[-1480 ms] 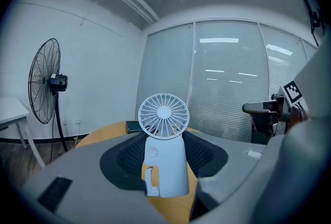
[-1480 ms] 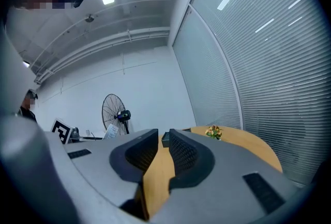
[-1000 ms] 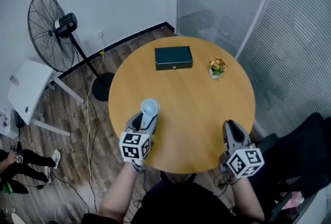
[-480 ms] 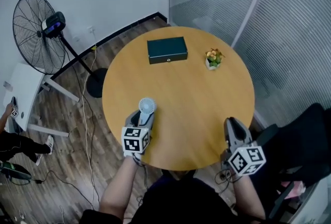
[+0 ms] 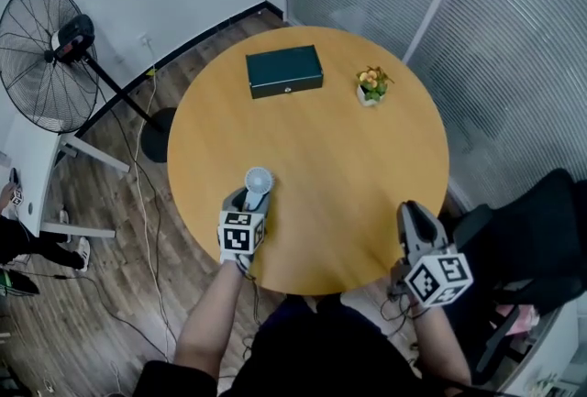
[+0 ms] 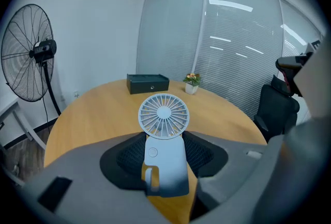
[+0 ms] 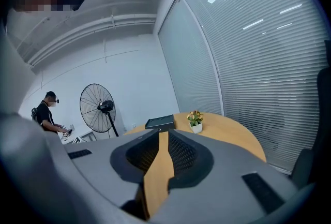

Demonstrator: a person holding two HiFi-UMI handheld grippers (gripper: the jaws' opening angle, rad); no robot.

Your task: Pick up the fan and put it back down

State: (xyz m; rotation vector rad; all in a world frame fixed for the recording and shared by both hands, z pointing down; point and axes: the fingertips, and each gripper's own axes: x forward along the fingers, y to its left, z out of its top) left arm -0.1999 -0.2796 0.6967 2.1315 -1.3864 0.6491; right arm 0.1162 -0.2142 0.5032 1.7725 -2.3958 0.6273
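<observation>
A small white handheld fan [image 5: 258, 181] stands upright between the jaws of my left gripper [image 5: 251, 199], over the near left part of the round wooden table [image 5: 348, 166]. In the left gripper view the fan [image 6: 163, 117] faces the camera, and the left gripper [image 6: 164, 141] is shut on its handle from both sides. I cannot tell whether the fan's base touches the table. My right gripper [image 5: 409, 208] hovers at the table's near right edge. In its own view the right gripper [image 7: 163, 135] has its jaws a narrow slit apart, with nothing between them.
A dark green box [image 5: 284, 71] and a small potted plant [image 5: 371, 85] sit at the table's far side. A large pedestal fan [image 5: 41, 56] stands on the floor at left, a black chair [image 5: 523, 248] at right. A person [image 7: 49, 114] stands by the wall.
My left gripper has sunk toward the table with the small fan still in it. The right gripper has dropped slightly. The head view has shifted, so the table sits higher in the picture.
</observation>
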